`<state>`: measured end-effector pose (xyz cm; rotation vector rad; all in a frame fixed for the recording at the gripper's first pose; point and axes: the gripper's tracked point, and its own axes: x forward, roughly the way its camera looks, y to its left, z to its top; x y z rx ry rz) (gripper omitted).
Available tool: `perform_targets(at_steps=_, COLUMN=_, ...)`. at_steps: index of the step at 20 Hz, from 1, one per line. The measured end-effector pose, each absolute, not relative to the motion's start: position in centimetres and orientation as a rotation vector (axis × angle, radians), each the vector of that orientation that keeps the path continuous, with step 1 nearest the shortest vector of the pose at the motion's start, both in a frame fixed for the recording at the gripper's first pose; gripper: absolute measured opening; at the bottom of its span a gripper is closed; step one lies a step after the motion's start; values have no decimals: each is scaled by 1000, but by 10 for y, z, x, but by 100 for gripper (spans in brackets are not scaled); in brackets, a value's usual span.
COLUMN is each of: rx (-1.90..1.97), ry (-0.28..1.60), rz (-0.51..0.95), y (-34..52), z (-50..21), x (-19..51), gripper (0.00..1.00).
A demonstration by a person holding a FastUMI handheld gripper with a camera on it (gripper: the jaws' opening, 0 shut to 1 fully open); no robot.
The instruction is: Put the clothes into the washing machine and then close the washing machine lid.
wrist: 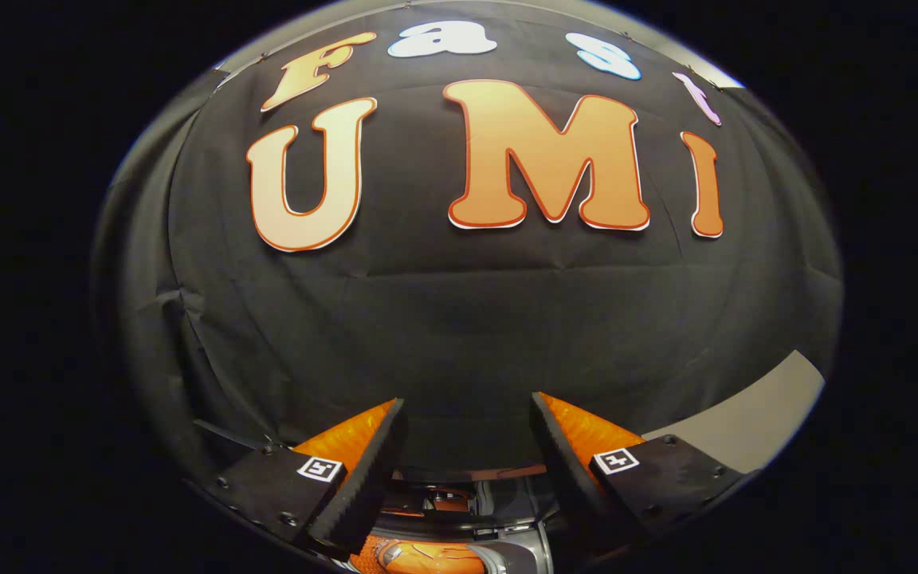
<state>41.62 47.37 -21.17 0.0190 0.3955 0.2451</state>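
The gripper [468, 414] sat nearest, its two fingers [367, 470] spread wide with nothing between them. Low behind them, an orange and grey rounded shape [427, 558], possibly the washing machine, was too cropped to identify. Ahead hung the creased black cloth wall [459, 319], a pale grey panel [746, 422] beside it.

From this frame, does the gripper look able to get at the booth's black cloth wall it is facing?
Probably yes. The gripper has its fingers spread apart with nothing between them, and nothing stands between them and the black cloth wall beyond; how far off the wall is cannot be told.
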Motion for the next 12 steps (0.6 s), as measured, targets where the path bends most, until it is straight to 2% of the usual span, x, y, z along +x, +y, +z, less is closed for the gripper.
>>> perform_targets(at_steps=7, rx=-19, ry=496, rz=235, y=496, z=-260, x=425, gripper=99)
perform_targets(at_steps=12, rx=17, ry=457, rz=234, y=494, z=-257, x=426, gripper=98)
